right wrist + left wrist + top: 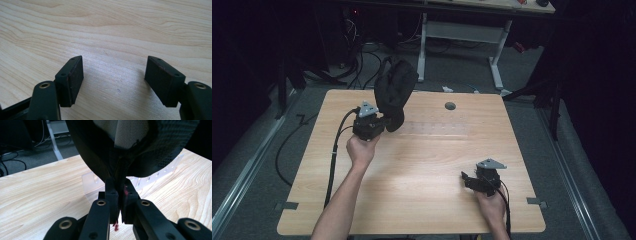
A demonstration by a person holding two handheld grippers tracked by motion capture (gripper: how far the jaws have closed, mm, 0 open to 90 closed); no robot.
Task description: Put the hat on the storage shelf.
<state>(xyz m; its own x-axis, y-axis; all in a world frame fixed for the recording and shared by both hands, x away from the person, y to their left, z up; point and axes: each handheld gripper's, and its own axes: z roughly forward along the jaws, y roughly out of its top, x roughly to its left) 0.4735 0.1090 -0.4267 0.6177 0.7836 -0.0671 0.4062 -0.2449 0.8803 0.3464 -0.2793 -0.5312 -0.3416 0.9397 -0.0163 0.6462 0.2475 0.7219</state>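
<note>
Above the far left part of the wooden table (422, 165), the left gripper (379, 122) holds up a black cap (394, 90), clear of the tabletop. From the high view the cap reads as one dark lump rising from the claw. The left gripper view shows more: a pale mesh lining (117, 132) inside the crown, and the jaws clenched tight on a fold of the cap's (105, 152) black fabric, which hangs just over the pads. That view also picks out a clear plastic strip (160, 173) with small holes lying flat on the wood beyond the left gripper (120, 195).

Near the front right corner, the right gripper (469, 179) rests low, well apart from the cap. Its own view shows the right gripper (113, 75) with jaws spread wide and bare wood grain between them. Broad open tabletop lies between the two hands, and the front edge runs close by the right hand (492, 207).
</note>
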